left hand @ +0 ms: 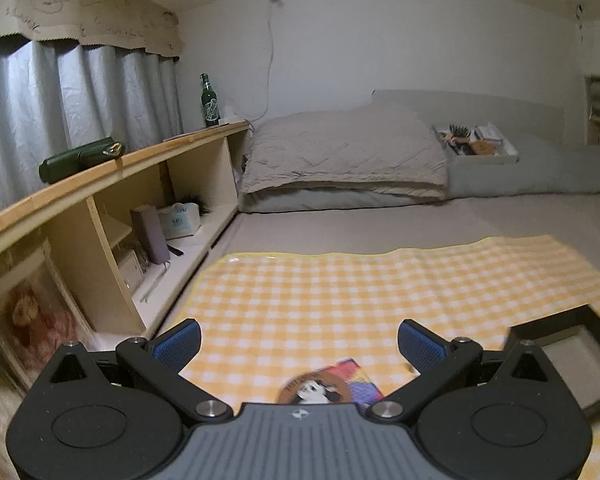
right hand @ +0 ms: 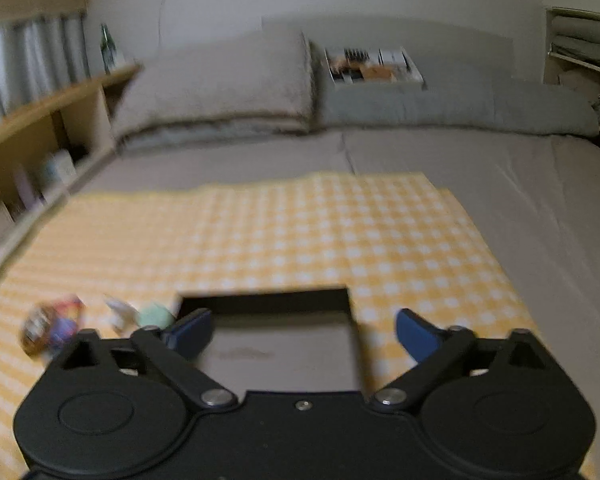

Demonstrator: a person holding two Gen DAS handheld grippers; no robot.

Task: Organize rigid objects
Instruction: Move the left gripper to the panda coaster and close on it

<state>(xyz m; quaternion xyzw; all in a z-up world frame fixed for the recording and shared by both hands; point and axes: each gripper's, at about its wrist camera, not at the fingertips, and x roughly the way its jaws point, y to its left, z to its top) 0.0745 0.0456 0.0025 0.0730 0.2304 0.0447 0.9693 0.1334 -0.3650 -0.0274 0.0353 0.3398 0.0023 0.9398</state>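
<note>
While spread wide, right tongs (right hand: 304, 332) above black tray (right hand: 268, 300).

On the yellow checked cloth (right hand: 300, 232) spread over the bed, I see a black open box (right hand: 276, 344) lying flat with its grey floor bare, its dark far wall facing me in my right view and its corner showing at the right edge of my left view. Just left of it in my right view lie three small things, all blurred: a pale green roundish piece (right hand: 154, 315) nearest the box, a whitish piece (right hand: 118, 310) beside that, and further left a flat colourful packet (left hand: 332, 384) printed with a round brown emblem and red and purple patches.
</note>
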